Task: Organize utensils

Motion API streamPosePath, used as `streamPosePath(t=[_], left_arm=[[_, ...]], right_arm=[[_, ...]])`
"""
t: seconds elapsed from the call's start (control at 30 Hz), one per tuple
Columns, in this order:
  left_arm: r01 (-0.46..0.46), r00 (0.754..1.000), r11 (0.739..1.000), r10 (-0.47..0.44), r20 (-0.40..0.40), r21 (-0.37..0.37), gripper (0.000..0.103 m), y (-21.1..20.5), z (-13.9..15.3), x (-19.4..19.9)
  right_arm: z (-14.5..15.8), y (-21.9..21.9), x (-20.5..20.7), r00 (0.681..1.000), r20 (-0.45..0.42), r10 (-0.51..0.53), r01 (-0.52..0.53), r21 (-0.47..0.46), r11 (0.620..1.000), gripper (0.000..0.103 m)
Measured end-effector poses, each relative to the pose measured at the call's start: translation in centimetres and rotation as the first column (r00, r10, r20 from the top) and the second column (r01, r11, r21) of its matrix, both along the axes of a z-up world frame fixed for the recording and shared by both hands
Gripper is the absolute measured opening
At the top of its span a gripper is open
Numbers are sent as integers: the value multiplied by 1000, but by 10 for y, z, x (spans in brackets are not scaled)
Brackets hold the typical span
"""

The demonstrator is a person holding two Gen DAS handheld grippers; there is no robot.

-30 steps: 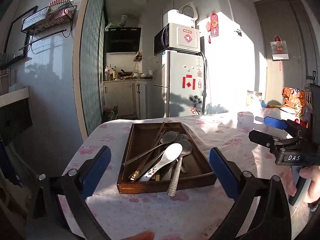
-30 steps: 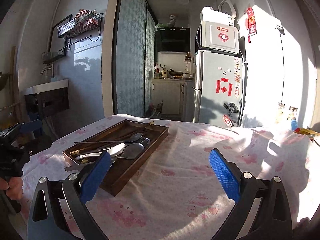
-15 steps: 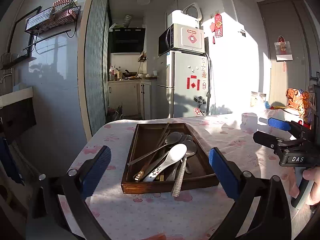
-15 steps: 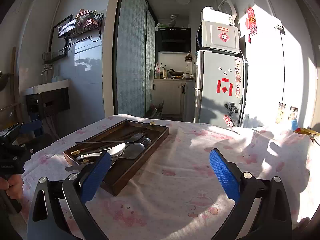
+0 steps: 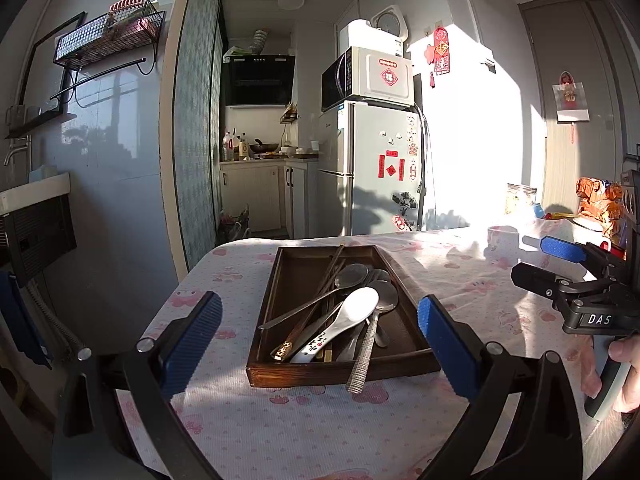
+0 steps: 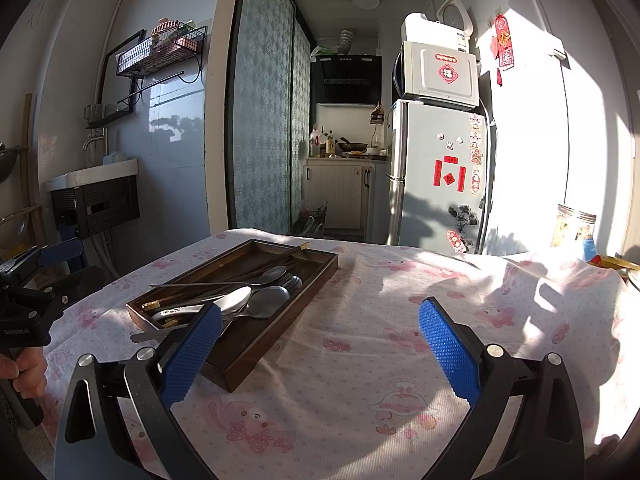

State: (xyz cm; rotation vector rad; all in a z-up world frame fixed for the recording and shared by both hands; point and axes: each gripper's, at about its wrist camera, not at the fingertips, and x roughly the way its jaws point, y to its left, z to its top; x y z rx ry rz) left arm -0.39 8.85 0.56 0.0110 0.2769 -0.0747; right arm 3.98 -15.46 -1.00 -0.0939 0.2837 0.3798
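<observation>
A dark wooden tray [image 5: 276,288] [image 6: 316,276] lies on the pink-patterned tablecloth. It holds a white ceramic spoon [image 5: 352,312], several metal spoons [image 6: 264,300], dark chopsticks [image 5: 332,268] and a textured metal handle [image 5: 362,364] that overhangs the near rim. My left gripper [image 5: 318,354] hovers open above the table's near end, its blue pads framing the tray, nothing between them. My right gripper [image 6: 320,354] is open too, to the right of the tray, empty. Each gripper also appears at the edge of the other's view, the right [image 5: 560,264] and the left [image 6: 28,280], held by a hand.
The table's left edge [image 5: 176,292] drops to the floor beside a sliding door. A glass jar [image 6: 574,226], snack packets [image 5: 600,200] and a white dish stand at the far right of the table. A fridge [image 5: 376,168] with a microwave stands behind.
The left wrist view has shifted slightly: the tray sits a little more to the right and centred between the pads. The right gripper has hardly moved. Both stay open.
</observation>
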Motion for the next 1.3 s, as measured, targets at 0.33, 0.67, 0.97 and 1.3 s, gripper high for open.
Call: streamPosePath(t=[0.33, 0.67, 0.97, 1.3], left_arm=[[-8, 1000, 1000, 8, 0, 0, 100, 1, -1, 0], [-8, 1000, 1000, 8, 0, 0, 100, 2, -1, 0], [-8, 1000, 1000, 8, 0, 0, 100, 2, -1, 0], [-8, 1000, 1000, 8, 0, 0, 100, 2, 0, 0]], right_arm=[[0, 0, 0, 1000, 0, 0, 0, 0, 1000, 100], [0, 0, 0, 1000, 0, 0, 0, 0, 1000, 100], [0, 0, 0, 1000, 0, 0, 0, 0, 1000, 100], [0, 0, 0, 1000, 0, 0, 0, 0, 1000, 100]])
